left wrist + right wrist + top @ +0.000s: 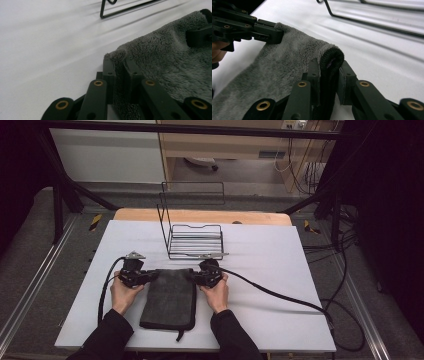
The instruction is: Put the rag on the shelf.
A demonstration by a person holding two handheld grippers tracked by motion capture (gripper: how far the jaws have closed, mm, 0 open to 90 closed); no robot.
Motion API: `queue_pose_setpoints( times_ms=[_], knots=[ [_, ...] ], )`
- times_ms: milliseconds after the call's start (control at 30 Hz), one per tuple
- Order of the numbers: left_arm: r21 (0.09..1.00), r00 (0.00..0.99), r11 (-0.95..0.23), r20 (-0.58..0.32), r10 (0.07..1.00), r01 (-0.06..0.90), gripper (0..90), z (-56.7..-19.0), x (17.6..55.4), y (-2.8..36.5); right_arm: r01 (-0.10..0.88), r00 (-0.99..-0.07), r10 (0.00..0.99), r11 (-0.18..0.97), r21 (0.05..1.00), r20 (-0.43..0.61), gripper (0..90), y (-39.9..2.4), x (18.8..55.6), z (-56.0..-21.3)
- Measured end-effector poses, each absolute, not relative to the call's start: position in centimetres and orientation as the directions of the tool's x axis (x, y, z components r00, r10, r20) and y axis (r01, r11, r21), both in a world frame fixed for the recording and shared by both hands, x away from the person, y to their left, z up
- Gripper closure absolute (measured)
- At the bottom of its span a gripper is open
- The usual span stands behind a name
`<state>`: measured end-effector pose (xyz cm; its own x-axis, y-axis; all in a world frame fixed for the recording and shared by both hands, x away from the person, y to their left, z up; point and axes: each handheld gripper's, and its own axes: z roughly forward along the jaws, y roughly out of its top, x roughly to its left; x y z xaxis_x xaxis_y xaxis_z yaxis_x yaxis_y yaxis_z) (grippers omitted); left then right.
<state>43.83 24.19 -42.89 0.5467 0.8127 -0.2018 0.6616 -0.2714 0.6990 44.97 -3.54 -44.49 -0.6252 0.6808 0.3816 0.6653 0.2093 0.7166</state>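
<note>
A dark grey, folded fleece towel point(169, 297) lay flat on the white table top point(280, 270), its far edge nearest the two grippers and its near edge, with a small loop, toward the person. The left gripper point(146, 276) had been brought to the far left corner of the towel, and in the left gripper view its fingers point(109, 72) were seen clamped on the bunched corner of the pile, which stood up between them. The right gripper point(196, 275) had been set at the far right corner; in the right gripper view its fingers point(314, 71) were seen pinched on the rolled, dark-edged hem, which bulged out just above the fingertips. Both corners were thus judged to be grasped, each hand gripping cloth and nothing else.

The black wire rack point(195, 241) with its tall upright back stood just beyond the fingertips, apart from the towel and with nothing resting in it.

As far as could be judged, the grasping step was completed and little else: the towel was not yet lifted from the surface and was not yet refolded or moved. Lifting by the two held corners, and whatever placing or folding was intended, remained to be done.
</note>
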Motion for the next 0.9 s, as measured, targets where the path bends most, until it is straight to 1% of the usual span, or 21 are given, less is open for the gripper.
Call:
queue_pose_setpoints(
  times_ms=[300,600,800,900],
  knots=[
    [0.757,0.564,-0.231,-0.212,0.798,0.612,81.1,-41.0,42.1,24.7,0.599,-0.663,0.658,0.18,0.78,0.357,76.1,-3.9,43.1,-42.4],
    [0.799,0.582,-0.226,-0.181,0.793,0.557,81.1,-39.3,40.4,24.8,0.535,-0.695,0.644,0.168,0.828,0.319,76.0,-4.2,41.6,-41.3],
    [0.829,0.595,-0.208,-0.176,0.785,0.52,81.1,-38.0,39.4,24.6,0.494,-0.716,0.631,0.153,0.856,0.301,75.9,-4.7,40.8,-40.0],
    [0.843,0.603,-0.212,-0.156,0.782,0.494,81.1,-37.4,38.8,24.4,0.476,-0.72,0.632,0.148,0.867,0.288,75.9,-5.0,40.4,-39.5]
  ],
)
